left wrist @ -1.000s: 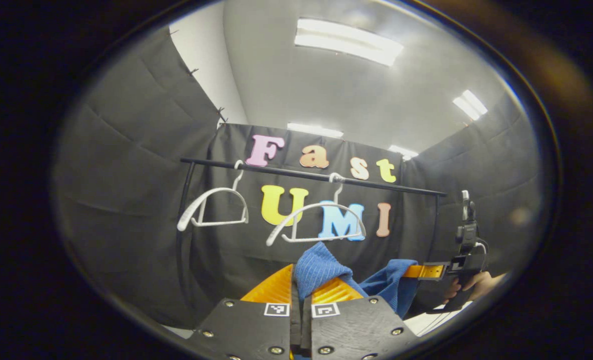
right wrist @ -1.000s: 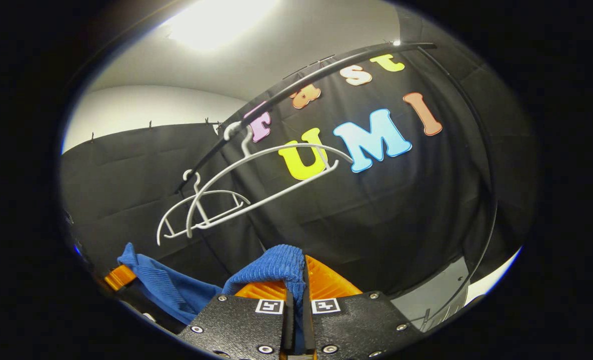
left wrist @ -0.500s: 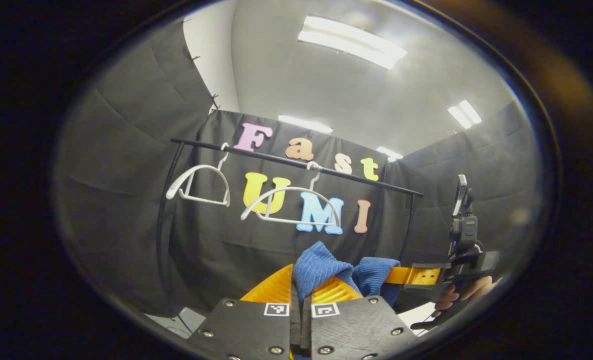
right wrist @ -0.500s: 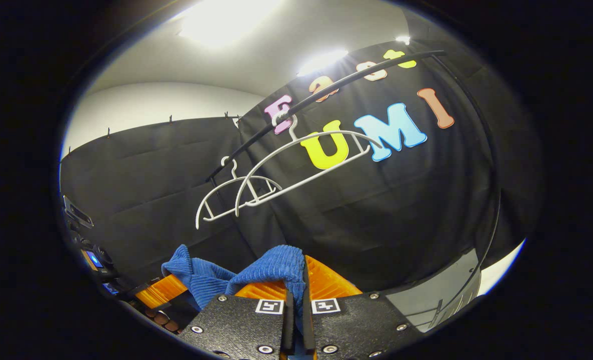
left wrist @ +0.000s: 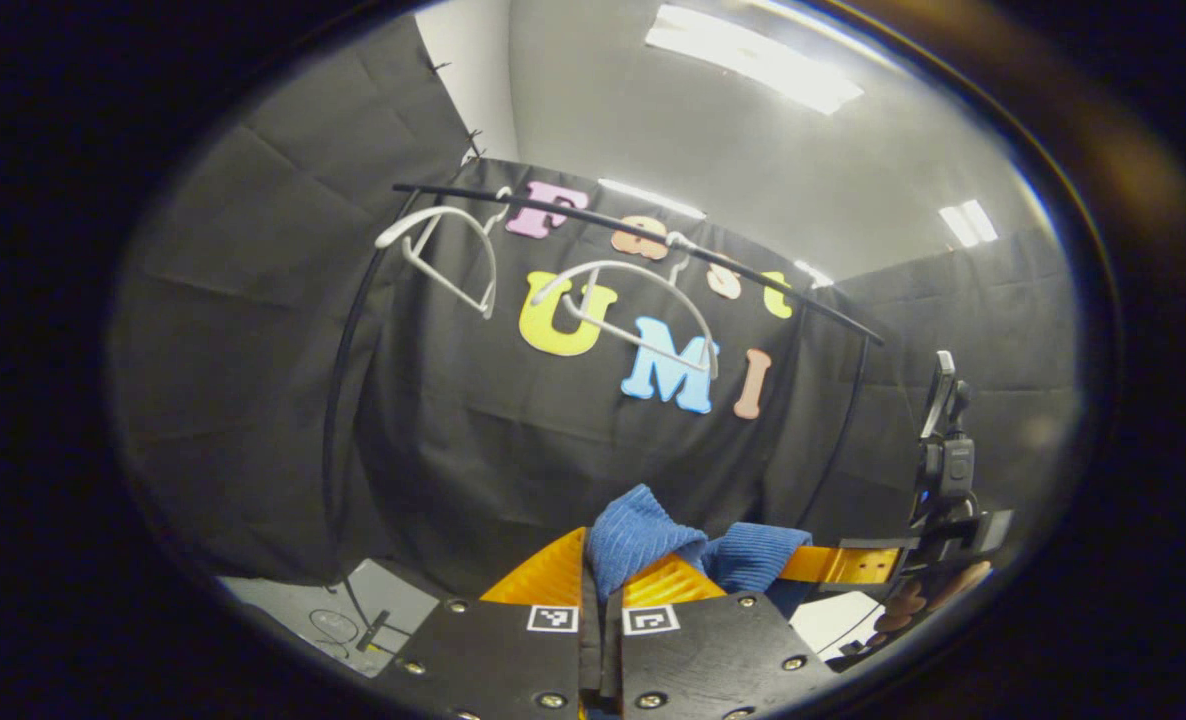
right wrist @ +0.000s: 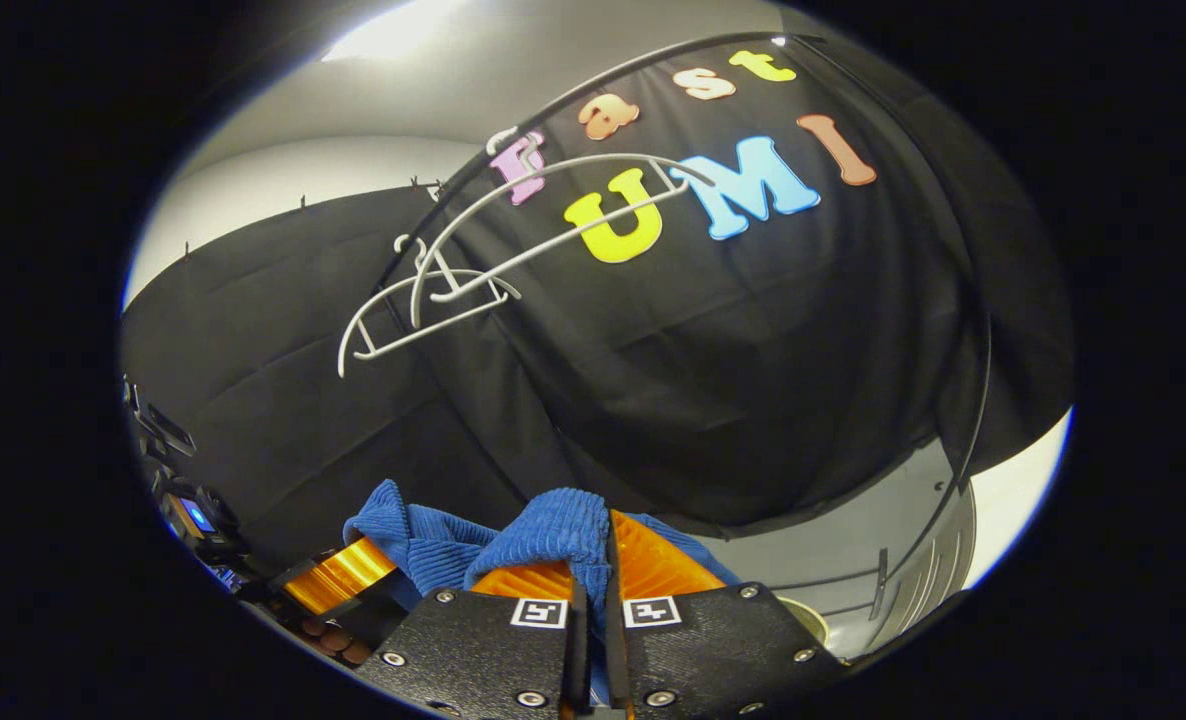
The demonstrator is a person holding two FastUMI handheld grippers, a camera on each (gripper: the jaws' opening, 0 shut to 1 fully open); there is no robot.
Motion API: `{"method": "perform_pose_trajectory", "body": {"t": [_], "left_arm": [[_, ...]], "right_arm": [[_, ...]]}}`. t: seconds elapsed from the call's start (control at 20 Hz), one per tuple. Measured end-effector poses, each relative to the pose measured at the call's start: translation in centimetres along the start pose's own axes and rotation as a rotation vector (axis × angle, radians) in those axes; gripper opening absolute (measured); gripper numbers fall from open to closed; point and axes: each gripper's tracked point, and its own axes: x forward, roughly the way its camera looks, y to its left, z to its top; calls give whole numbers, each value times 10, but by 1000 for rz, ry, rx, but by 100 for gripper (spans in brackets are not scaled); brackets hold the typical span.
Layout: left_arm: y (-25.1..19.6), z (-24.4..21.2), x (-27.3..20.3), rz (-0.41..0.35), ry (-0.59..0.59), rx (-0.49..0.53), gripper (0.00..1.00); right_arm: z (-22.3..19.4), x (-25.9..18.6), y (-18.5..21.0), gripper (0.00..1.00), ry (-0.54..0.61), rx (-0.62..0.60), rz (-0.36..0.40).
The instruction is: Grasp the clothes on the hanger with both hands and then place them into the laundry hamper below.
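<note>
Two claws are clamped on the blue garment: the left claw (left wrist: 603, 575) and right claw (right wrist: 593, 560) each pinch a fold (both hangers (left wrist: 633, 300) hang bare). It should be lowered level, released together over the hamper.

Black rail (left wrist: 443, 190) is running slantwise across the left gripper view, carried on a curved upright pole (left wrist: 338, 370) at its left end. Ceiling light panels (left wrist: 753, 55) are glowing overhead (one large, others smaller). Black cloth wall (left wrist: 473, 450) is hanging creased behind. Grey floor (right wrist: 833, 560) is showing below.
</note>
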Motion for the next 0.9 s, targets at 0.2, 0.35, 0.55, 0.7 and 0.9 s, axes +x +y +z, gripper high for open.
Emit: {"method": "perform_pose_trajectory", "body": {"t": [0.2,0.35,0.55,0.7,0.9], "left_arm": [[21,-39,13,32,78,-10,1],[32,-66,13,57,135,-8,1],[46,-105,12,92,216,11,1],[57,-135,12,116,281,24,1],[79,-183,0,172,397,59,1]], "right_arm": [[-30,9,-23,6,57,-29,-47],[-50,14,-40,6,100,-65,-81],[-84,18,-63,6,164,-104,-130],[-107,21,-74,6,206,-122,-157],[-136,24,-93,6,261,-161,-196]]}}
